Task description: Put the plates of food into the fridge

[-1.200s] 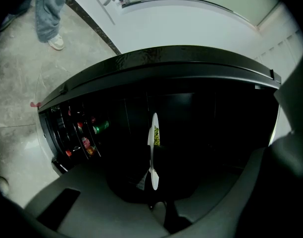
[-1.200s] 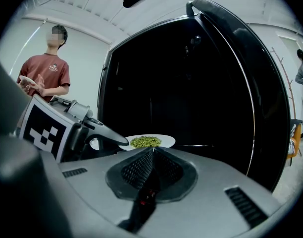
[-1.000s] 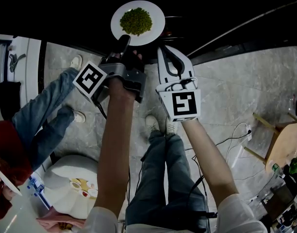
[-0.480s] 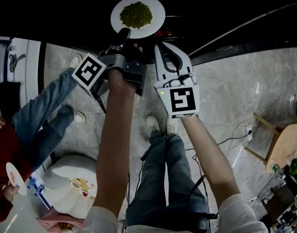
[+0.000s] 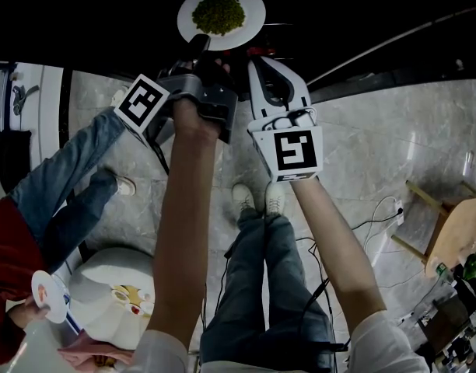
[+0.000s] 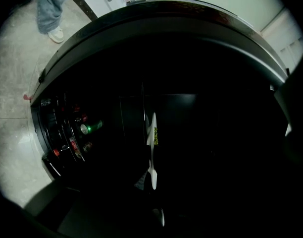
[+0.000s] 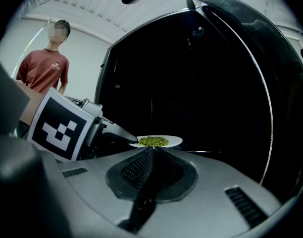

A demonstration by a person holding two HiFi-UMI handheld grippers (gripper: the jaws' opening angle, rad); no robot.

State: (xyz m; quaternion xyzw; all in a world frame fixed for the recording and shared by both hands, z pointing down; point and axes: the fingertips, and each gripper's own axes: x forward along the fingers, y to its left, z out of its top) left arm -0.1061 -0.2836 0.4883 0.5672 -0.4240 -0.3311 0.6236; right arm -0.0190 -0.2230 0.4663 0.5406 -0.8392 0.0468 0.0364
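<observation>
The plate (image 5: 251, 23) has travelled further from the person over the last second, deeper into the black mouth of the fridge (image 5: 106, 14), and the left gripper (image 5: 198, 47) has followed it in. The right gripper (image 5: 261, 67) has kept alongside, a touch nearer the opening than before. Off to the side, the person in red (image 7: 45, 68) has lowered a small white dish (image 5: 48, 306) toward the round white table (image 5: 106, 282).

The left gripper's fingers are clamped on the near rim of the plate, which rides level with its heap of green peas (image 5: 219, 12) in the middle. The right gripper's fingers are pressed together on nothing; it only keeps company just beside the left one. To my eye the plate is nearly home, but I can't see a shelf beneath it in that darkness, so I'd judge it held in the air, not yet set down.

There's no worktop anywhere in sight to place things by. The fridge stands open, and from the left gripper view a green can (image 6: 91, 127) and a few other small things sit on racks at its left side. Underfoot is pale marbled floor (image 5: 378, 146) with a cable (image 5: 374, 222) trailing across it, and some wooden furniture (image 5: 456, 235) stands well off to the person's right.
</observation>
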